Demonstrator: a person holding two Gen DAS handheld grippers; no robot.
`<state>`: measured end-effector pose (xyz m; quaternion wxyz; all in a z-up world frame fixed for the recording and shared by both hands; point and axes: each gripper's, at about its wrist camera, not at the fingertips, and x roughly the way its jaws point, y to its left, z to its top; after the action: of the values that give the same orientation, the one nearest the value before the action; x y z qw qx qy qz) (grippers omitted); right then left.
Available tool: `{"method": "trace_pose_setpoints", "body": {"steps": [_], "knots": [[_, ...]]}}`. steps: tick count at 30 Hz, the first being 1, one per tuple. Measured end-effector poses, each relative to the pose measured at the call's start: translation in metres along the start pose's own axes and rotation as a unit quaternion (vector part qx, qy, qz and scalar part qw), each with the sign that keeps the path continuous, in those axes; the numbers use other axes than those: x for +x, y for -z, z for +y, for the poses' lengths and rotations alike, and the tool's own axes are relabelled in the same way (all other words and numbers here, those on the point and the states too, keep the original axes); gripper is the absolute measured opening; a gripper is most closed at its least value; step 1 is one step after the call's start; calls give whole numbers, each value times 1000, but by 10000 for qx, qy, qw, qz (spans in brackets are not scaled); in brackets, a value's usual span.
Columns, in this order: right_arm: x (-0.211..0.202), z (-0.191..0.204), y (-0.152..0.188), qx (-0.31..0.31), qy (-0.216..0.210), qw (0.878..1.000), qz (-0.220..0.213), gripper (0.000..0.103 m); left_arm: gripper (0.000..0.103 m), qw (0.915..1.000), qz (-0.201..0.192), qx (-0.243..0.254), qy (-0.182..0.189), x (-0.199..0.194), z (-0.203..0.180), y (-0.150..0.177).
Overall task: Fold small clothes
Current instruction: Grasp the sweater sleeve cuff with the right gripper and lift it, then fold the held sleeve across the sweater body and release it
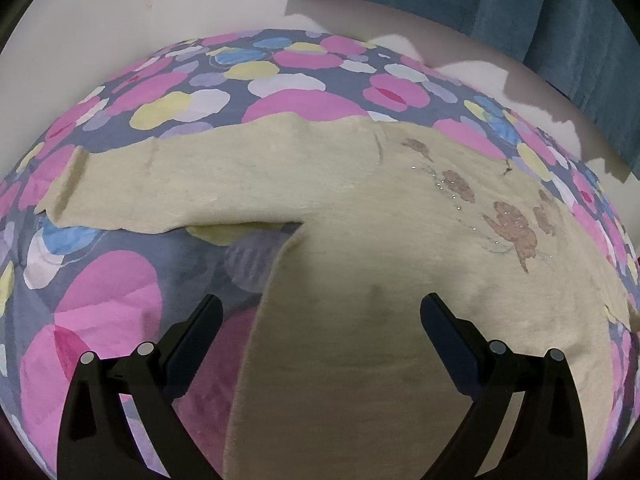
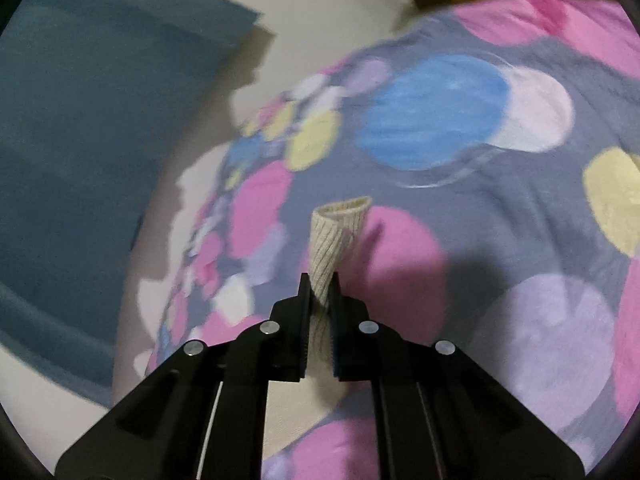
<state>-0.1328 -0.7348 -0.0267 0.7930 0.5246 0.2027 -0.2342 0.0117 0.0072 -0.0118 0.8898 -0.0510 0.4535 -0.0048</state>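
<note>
A beige sweater (image 1: pixel 340 208) with brown flower patches and small beads lies flat on a patterned bedspread (image 1: pixel 120 300) in the left wrist view, one sleeve stretched to the left. My left gripper (image 1: pixel 320 308) is open just above the sweater's body, touching nothing. In the right wrist view my right gripper (image 2: pixel 320 280) is shut on a ribbed beige sleeve cuff (image 2: pixel 336 236), which sticks up twisted between the fingers, lifted over the bedspread (image 2: pixel 500 220).
The bedspread has pink, blue, yellow and lilac circles on grey. A white wall (image 1: pixel 100 20) and teal curtains (image 1: pixel 540 20) stand behind the bed; the curtain also shows in the right wrist view (image 2: pixel 80 140).
</note>
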Motion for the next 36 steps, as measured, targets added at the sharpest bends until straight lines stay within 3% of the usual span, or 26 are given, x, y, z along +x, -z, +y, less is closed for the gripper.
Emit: {"method": "trace_pose_setpoints", "body": {"steps": [7, 11, 17, 28, 36], "knots": [[8, 126, 57, -1083, -883, 9890, 482, 8, 98, 9999, -124, 32, 22, -10, 11, -1], [26, 196, 110, -1638, -1326, 9730, 942, 8, 98, 9999, -131, -18, 79, -14, 16, 0], [50, 261, 201, -2312, -1579, 9479, 1517, 8, 98, 9997, -172, -40, 158, -20, 19, -2], [61, 321, 365, -3361, -1751, 8942, 2384, 8, 98, 9993, -282, -187, 158, -27, 29, -8], [73, 326, 431, -3828, -1683, 8634, 2822, 8, 98, 9994, -247, -172, 165, -25, 28, -7]]}}
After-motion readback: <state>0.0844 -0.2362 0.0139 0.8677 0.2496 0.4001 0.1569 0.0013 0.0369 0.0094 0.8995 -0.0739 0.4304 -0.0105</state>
